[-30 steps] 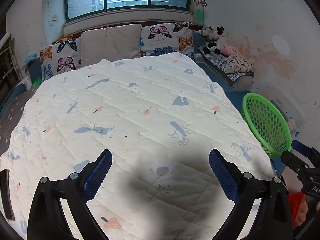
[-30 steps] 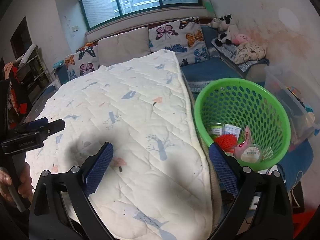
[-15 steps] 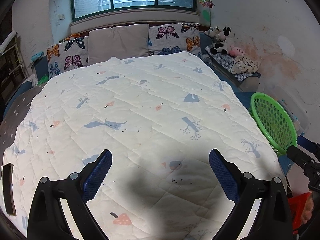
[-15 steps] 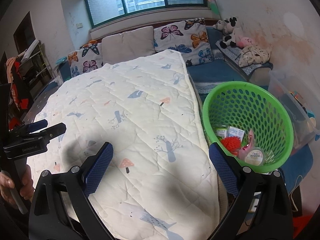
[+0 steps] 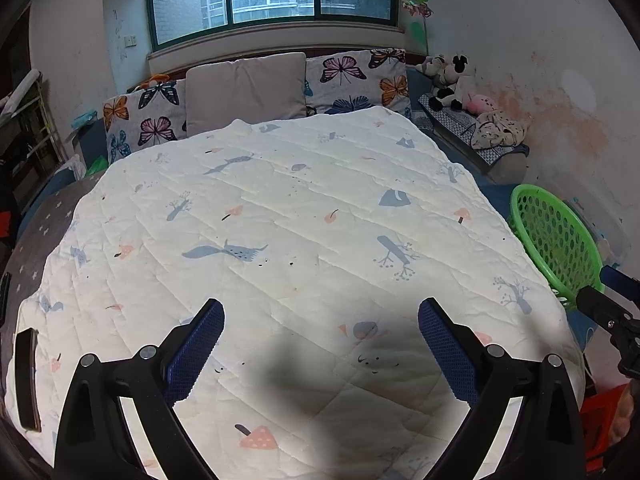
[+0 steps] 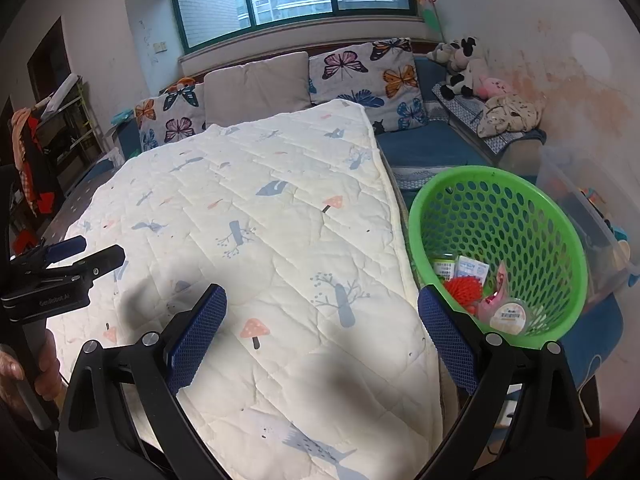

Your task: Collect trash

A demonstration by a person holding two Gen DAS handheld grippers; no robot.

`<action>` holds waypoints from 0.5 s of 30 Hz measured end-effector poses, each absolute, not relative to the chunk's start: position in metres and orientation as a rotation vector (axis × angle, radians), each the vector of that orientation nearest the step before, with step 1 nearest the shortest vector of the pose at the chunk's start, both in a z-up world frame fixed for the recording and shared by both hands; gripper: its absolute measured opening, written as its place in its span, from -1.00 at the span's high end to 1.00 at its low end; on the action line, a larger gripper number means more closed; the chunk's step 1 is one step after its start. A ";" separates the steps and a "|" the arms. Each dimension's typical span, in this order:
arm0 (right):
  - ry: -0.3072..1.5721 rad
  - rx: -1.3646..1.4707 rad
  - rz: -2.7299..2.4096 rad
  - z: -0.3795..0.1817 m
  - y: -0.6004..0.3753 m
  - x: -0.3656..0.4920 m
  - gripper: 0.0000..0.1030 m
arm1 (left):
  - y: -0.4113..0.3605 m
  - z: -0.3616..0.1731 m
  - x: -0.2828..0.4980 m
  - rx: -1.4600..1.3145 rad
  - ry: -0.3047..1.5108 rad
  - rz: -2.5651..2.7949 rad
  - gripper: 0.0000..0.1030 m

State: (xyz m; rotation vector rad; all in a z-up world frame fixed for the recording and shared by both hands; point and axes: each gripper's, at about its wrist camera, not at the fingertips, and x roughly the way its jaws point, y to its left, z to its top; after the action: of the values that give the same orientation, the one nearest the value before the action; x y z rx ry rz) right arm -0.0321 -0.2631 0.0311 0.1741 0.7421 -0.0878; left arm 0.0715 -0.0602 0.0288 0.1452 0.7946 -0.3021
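A green perforated basket (image 6: 520,184) stands on the floor at the bed's right side, also visible in the left wrist view (image 5: 532,208). Inside lie a red mesh ball (image 6: 462,290), small white packets (image 6: 472,268), a pink wrapper (image 6: 496,296) and a round white lid (image 6: 510,314). My left gripper (image 5: 320,344) hovers open over the near part of the white quilt (image 5: 300,220), holding nothing. My right gripper (image 6: 322,332) is open and empty above the quilt's right edge, its right finger beside the basket. No loose trash shows on the quilt.
Butterfly pillows (image 5: 352,80) and a grey cushion (image 5: 244,88) line the headboard under the window. Plush toys (image 5: 452,80) sit on a bench at the right. A clear plastic bin (image 6: 592,216) stands behind the basket. A dark phone-like slab (image 5: 26,376) lies at the quilt's left edge.
Both grippers have drawn back and tilted up, so more of the window and pillows shows. The basket has slid toward the right edge of the left wrist view. Both stay open.
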 end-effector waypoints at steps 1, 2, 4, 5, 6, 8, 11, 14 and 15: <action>0.742 0.175 -0.088 0.031 -0.263 -0.032 -0.86 | -0.061 0.029 0.071 0.147 0.793 -0.301 -0.83; 0.743 0.176 -0.088 0.030 -0.263 -0.032 -0.86 | -0.062 0.029 0.070 0.148 0.793 -0.300 -0.83; 0.744 0.177 -0.090 0.030 -0.263 -0.032 -0.86 | -0.062 0.029 0.070 0.148 0.793 -0.300 -0.83; 0.744 0.178 -0.089 0.030 -0.263 -0.032 -0.86 | -0.062 0.029 0.070 0.149 0.792 -0.298 -0.83; 0.744 0.179 -0.089 0.030 -0.263 -0.032 -0.86 | -0.062 0.029 0.070 0.149 0.791 -0.297 -0.83; 0.744 0.178 -0.090 0.030 -0.263 -0.032 -0.86 | -0.062 0.029 0.069 0.149 0.794 -0.296 -0.83; 0.746 0.179 -0.088 0.029 -0.263 -0.032 -0.86 | -0.063 0.028 0.069 0.152 0.792 -0.298 -0.83; 0.746 0.180 -0.087 0.029 -0.263 -0.032 -0.86 | -0.063 0.028 0.068 0.152 0.791 -0.298 -0.83; 0.744 0.181 -0.085 0.029 -0.263 -0.032 -0.86 | -0.063 0.028 0.068 0.153 0.789 -0.300 -0.83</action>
State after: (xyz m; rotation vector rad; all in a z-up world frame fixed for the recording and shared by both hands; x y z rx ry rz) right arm -0.0320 -0.2626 0.0295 0.1811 0.7443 -0.0847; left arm 0.0676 -0.0630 0.0277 0.1529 0.7895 -0.3002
